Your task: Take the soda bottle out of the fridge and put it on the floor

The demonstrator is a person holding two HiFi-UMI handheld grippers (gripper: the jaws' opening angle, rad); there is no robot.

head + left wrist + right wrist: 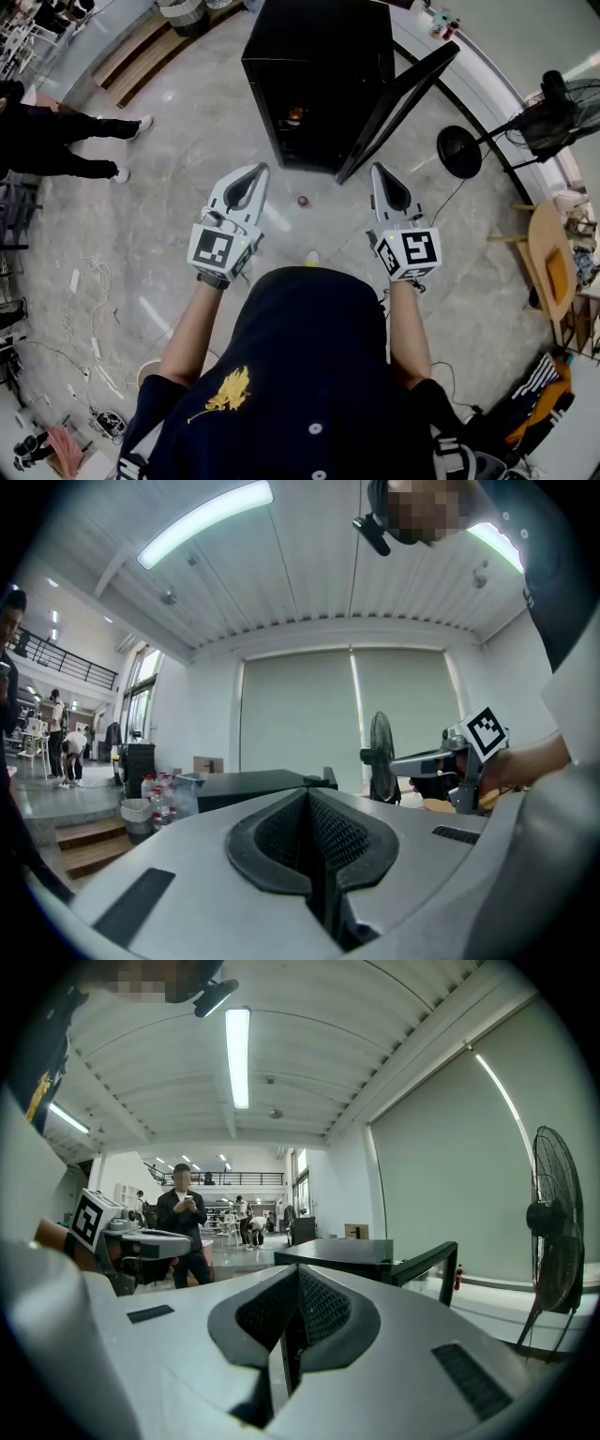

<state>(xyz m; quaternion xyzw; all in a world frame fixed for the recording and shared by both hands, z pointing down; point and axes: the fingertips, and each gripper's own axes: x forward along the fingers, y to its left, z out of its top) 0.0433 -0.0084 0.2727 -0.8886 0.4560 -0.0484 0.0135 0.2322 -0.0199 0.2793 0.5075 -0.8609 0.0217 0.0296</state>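
The black fridge stands ahead with its door swung open to the right. An orange-lit thing shows inside it; I cannot tell what it is. A small dark-red round thing, possibly a bottle seen from above, stands on the floor in front of the fridge. My left gripper and right gripper hover on either side of it, both shut and empty. In the left gripper view the jaws meet with nothing between them. The right gripper view shows the same, with the fridge beyond.
A person in black stands at the left. A standing fan with its cord is to the right of the door, and a wooden chair is further right. Cables lie on the floor at left. Wooden steps are at the back left.
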